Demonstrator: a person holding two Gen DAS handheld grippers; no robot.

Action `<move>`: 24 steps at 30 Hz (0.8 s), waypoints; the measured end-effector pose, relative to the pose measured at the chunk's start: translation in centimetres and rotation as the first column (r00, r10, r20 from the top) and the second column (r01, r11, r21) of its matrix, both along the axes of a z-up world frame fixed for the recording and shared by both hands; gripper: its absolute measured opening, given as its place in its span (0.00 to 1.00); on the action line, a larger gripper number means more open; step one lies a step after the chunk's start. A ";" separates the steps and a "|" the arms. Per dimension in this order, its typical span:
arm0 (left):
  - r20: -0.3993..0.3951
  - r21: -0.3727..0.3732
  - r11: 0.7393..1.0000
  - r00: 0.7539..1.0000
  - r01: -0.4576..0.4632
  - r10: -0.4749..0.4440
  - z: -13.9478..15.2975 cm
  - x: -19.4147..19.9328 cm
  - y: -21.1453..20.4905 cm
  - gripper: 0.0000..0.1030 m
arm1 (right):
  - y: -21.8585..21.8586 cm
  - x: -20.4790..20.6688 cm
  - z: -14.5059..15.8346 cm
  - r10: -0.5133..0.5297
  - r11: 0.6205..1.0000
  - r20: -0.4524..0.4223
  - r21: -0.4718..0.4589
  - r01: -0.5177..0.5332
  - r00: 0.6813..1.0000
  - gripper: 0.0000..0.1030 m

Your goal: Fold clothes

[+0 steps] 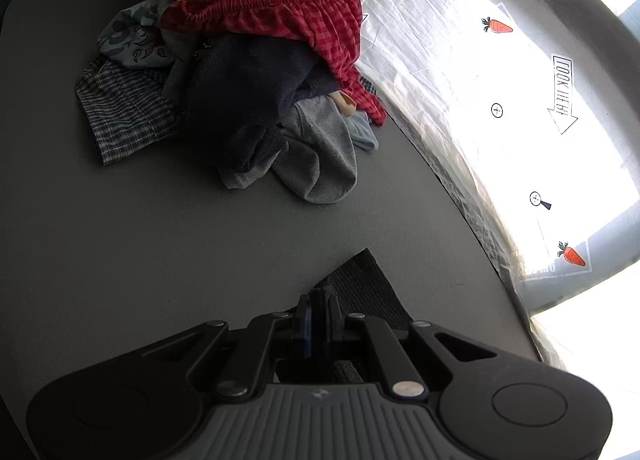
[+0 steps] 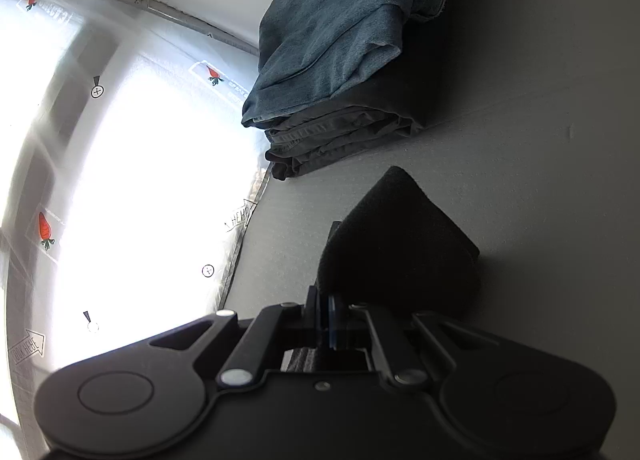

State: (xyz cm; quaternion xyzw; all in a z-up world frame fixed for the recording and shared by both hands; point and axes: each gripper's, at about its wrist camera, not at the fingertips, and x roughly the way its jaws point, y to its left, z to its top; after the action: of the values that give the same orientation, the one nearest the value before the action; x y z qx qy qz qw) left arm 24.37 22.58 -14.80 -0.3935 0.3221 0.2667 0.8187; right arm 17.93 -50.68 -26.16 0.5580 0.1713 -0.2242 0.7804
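Note:
My left gripper [image 1: 319, 302] is shut on the edge of a black ribbed garment [image 1: 362, 286] that lies on the grey table [image 1: 120, 228] just ahead of the fingers. A heap of unfolded clothes [image 1: 248, 72] lies further back, with red checked shorts [image 1: 288, 16] on top. In the right wrist view my right gripper [image 2: 326, 302] is shut on a black garment [image 2: 396, 236] whose folded corner stands up in front of it. Beyond it lies a folded stack with blue jeans [image 2: 336, 40] over dark grey trousers [image 2: 340, 140].
The grey table's edge [image 1: 472, 220] runs along my right in the left wrist view, with a bright plastic-covered floor [image 1: 540, 100] carrying carrot stickers and arrow labels beyond. In the right wrist view the table edge [image 2: 244, 244] lies to the left, the same floor past it.

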 end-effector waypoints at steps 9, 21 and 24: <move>-0.056 0.026 0.999 0.998 0.036 -0.034 -2.5 7.0 -1.3 0.05 | 0.2 5.8 -1.8 -0.023 1.000 -0.067 -0.003 0.023 0.997 0.04; -0.119 0.071 0.995 0.991 0.071 -0.063 -4.2 12.1 -2.0 0.05 | -0.7 9.3 -3.5 -0.013 1.000 -0.142 0.009 0.014 0.990 0.04; -0.115 0.056 0.997 0.992 0.057 -0.051 -4.4 13.3 -2.0 0.05 | -0.6 10.9 -3.3 0.016 0.999 -0.176 -0.037 -0.023 0.984 0.04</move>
State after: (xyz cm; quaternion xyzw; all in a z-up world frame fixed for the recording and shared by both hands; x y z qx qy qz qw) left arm 37.66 20.58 -19.23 -0.3445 0.3706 0.2758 0.8172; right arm 28.88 -51.26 -29.44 0.5189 0.2406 -0.2682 0.7752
